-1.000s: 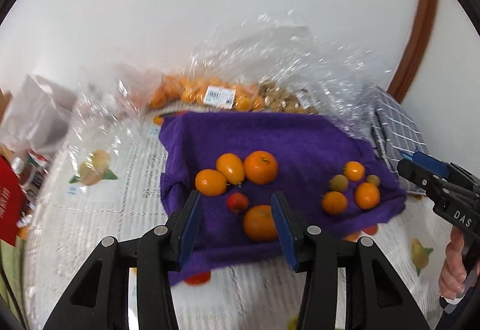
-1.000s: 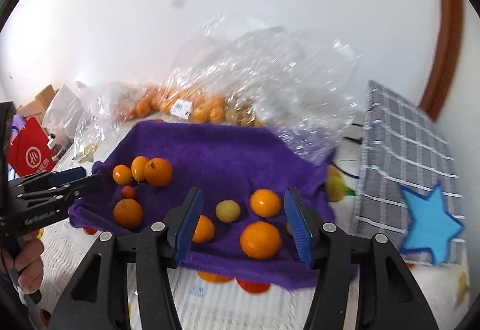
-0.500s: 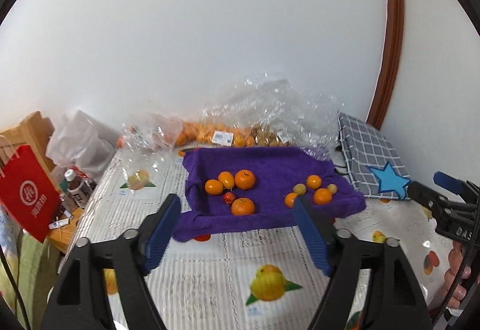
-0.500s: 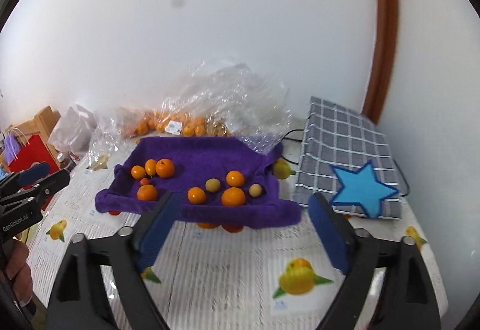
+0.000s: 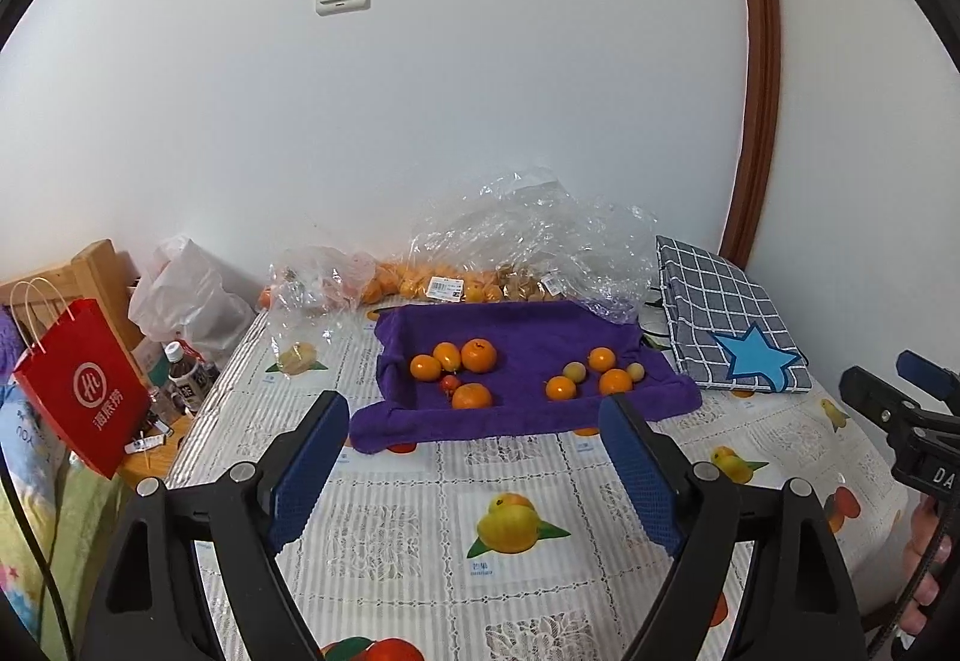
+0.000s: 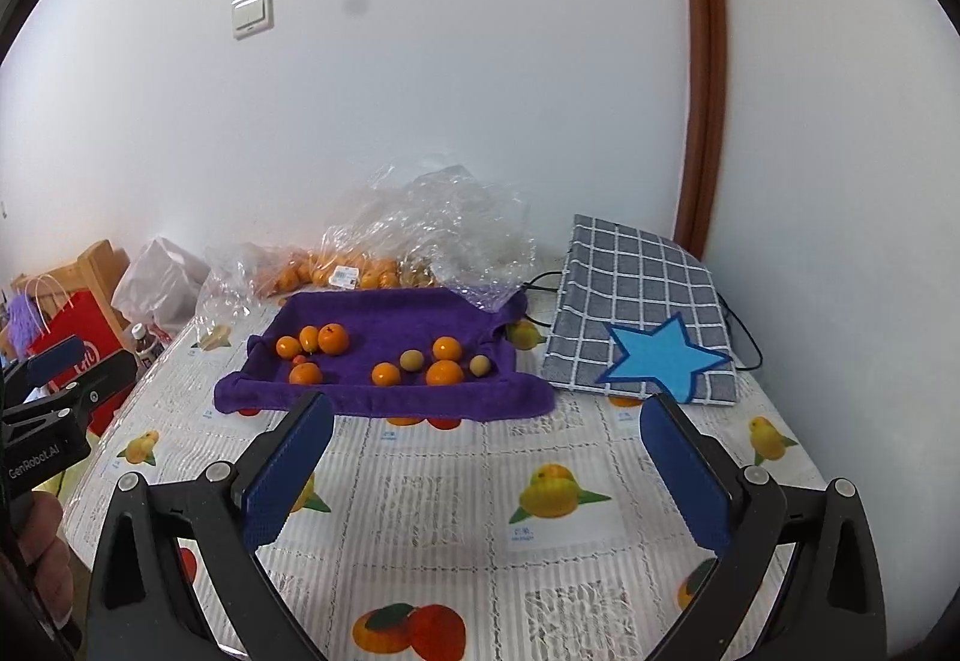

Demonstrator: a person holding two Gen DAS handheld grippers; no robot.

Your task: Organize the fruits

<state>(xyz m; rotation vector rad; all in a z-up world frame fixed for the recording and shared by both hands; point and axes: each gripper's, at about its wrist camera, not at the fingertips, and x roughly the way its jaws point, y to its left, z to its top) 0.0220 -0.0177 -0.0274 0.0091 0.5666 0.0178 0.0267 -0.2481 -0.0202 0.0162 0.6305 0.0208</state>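
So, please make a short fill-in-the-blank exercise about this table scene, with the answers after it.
1. The fruits lie on a ___ towel.
2. The star on the checked cloth is ___.
3. Both the left gripper and the right gripper are ___, with nothing between their jaws.
4. The paper bag off the table's left edge is ___.

Answers: purple; blue; open; red

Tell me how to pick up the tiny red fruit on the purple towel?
Grip the tiny red fruit across its round middle, coming from above. Oranges crowd close beside it on the purple towel, so a sideways reach would likely bump them. Either open gripper, say the left gripper, could probably do it.
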